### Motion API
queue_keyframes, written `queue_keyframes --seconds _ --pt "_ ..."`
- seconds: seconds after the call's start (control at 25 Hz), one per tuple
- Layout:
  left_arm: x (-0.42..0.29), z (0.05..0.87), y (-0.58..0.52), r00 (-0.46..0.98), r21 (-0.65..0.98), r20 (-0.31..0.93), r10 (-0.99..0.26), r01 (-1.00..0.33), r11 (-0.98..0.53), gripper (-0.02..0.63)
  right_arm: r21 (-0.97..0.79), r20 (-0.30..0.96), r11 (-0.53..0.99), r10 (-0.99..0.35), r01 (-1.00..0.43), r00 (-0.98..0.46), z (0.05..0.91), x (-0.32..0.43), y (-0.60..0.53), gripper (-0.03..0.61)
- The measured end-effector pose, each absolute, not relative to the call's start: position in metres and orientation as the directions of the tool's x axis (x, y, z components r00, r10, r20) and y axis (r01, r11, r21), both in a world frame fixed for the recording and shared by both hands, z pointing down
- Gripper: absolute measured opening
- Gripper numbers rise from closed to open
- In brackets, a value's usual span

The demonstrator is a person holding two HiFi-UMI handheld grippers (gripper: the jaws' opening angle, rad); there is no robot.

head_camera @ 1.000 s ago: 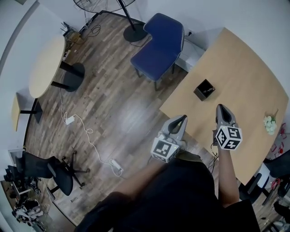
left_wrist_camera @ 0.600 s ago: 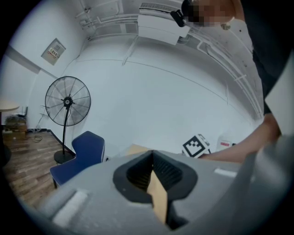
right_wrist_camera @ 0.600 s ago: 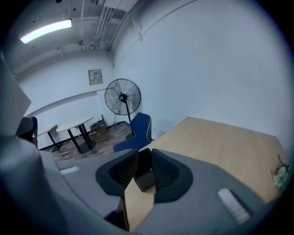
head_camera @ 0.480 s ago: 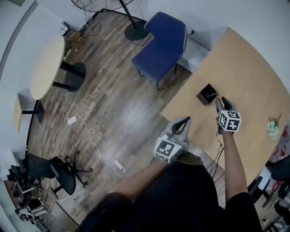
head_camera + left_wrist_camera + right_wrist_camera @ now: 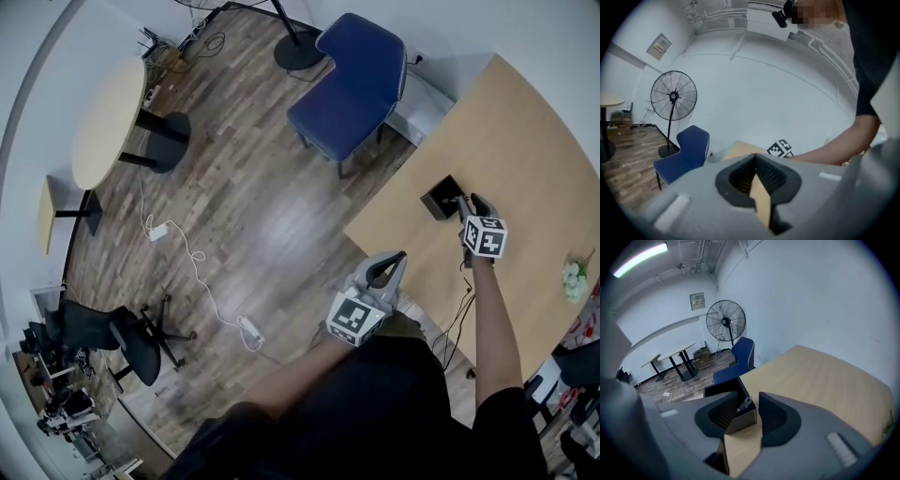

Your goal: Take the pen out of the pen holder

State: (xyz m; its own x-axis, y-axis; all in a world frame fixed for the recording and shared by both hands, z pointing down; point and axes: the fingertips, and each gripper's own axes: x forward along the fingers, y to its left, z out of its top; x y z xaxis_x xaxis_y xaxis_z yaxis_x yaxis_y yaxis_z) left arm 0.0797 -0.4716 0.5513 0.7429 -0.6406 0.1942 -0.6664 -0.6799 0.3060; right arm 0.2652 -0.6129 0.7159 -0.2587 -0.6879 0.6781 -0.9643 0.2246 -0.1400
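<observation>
Pale wood makes up the one counter (image 5: 525,141) we see, with one blue chair (image 5: 352,84) beside it and one fan (image 5: 725,322) by the wall. One black holder (image 5: 441,199) stands near the counter's edge, with one pen (image 5: 744,405) leaning in it. Of our two grippers, the right gripper (image 5: 473,204), its jaws just opened wide, straddles the holder's corner and the pen, pressing neither. The left gripper (image 5: 394,262) is closed and empty, near the counter's edge.
</observation>
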Motion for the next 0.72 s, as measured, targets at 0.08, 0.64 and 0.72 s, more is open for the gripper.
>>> queue_keyframes --seconds 0.08,0.64,0.72 --pt "0.076 0.552 -0.472 0.737 0.309 0.198 -0.646 -0.672 -0.673 0.003 -0.124 0.683 0.237 -0.684 -0.964 -0.256 0.719 0.261 -0.614 0.141" --pt "0.065 0.549 -0.473 0.708 0.314 0.183 -0.682 -0.699 -0.642 0.003 -0.069 0.682 0.313 -0.678 -0.947 -0.274 0.727 0.233 -0.614 0.063" --pt "0.061 0.547 -0.469 0.702 0.314 0.183 -0.688 -0.705 -0.636 0.003 -0.076 0.677 0.309 -0.682 -0.948 -0.277 0.725 0.231 -0.613 0.060"
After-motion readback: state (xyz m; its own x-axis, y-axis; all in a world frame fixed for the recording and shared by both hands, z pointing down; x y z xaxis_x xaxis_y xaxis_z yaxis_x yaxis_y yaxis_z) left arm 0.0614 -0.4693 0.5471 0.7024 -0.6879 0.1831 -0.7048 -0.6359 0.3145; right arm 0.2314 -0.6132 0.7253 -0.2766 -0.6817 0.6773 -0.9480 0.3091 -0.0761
